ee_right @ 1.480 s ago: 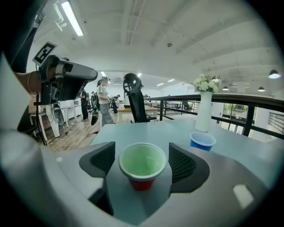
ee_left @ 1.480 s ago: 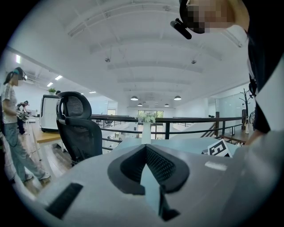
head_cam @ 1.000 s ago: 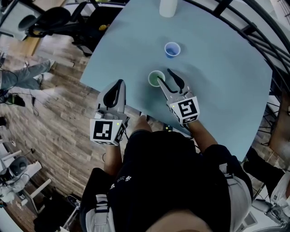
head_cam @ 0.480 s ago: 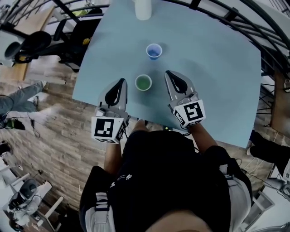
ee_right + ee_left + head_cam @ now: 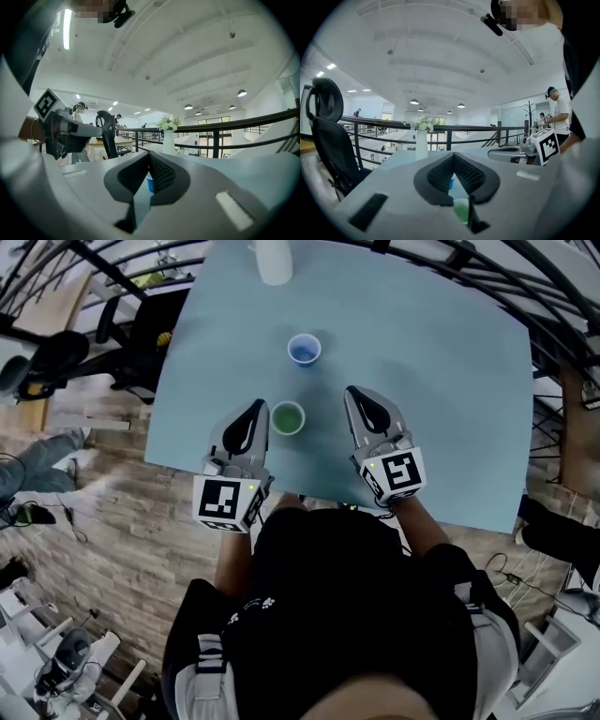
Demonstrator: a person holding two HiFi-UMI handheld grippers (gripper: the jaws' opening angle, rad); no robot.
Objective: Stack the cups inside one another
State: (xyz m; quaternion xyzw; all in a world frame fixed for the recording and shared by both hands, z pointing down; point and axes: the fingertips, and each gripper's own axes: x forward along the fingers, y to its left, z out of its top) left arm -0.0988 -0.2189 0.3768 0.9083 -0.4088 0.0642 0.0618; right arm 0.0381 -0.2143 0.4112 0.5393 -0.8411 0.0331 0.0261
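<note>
- The pale blue table [image 5: 441,362] fills the upper part of the head view. Both cups stand on it near its middle, apart from each other and not nested.
- The left gripper [image 5: 254,407] lies over the near edge of the table with its jaws together at the tips and nothing held. The green cup stands just beside its tip, on the side toward the other gripper.
- The right gripper [image 5: 360,396] is closed tight and also holds nothing. Bare table separates it from the green cup, which stands nearer the left tool.
- A white vase [image 5: 274,261] stands at the far edge of the table. Only the gripper views show the white flowers in it and the dark railing [image 5: 393,125] behind it.
- The green cup [image 5: 288,417] is upright with its mouth open and its rim pale. It stands between the two grippers and touches neither.
- The blue cup [image 5: 304,349] is upright, with a light rim and a darker blue inside. It stands beyond both tips, between the green cup and the vase.
- The left gripper view shows both cups through the slot below its joined tips, the green low and near and the blue above it. The right gripper view shows only the blue cup in its slot, while the head view alone shows the gap between the cups.
</note>
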